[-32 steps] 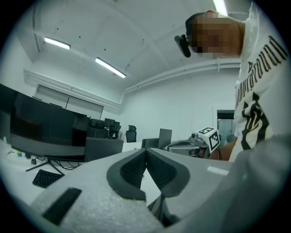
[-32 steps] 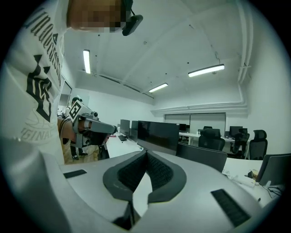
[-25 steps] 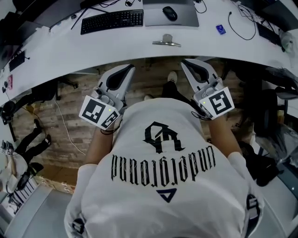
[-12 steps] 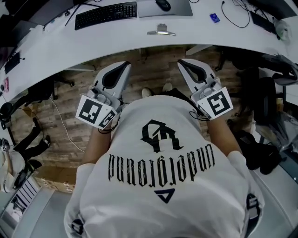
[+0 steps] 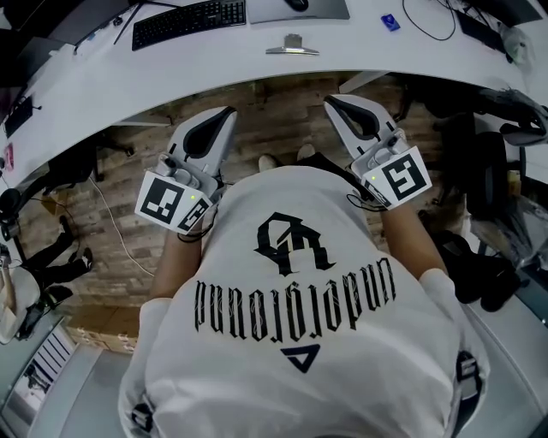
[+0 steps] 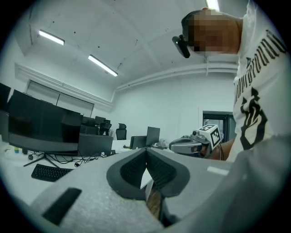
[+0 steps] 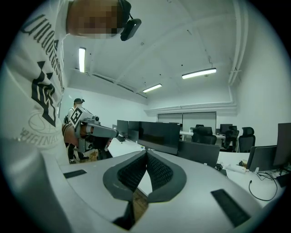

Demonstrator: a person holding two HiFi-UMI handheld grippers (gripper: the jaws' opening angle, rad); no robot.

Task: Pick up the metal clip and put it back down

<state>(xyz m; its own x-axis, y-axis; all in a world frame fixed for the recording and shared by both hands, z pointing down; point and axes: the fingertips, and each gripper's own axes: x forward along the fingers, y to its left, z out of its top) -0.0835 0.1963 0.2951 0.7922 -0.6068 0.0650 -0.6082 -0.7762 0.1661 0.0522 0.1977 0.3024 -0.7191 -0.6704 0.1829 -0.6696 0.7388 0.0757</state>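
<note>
Head view | metal clip (image 5: 292,45) on desk (image 5: 171,73), well apart from left tool (image 5: 224,112), right tool (image 5: 330,101) | both closed, empty

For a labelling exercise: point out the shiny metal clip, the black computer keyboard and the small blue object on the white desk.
Shiny metal clip (image 5: 292,45): head view, its middle.
Black computer keyboard (image 5: 189,22): head view, middle keys.
Small blue object (image 5: 390,22): head view, its top face.

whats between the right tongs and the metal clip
Only a bare strip of white desk top, seen in the head view; the shiny metal clip lies near its front edge, the right tongs short of it.
</note>
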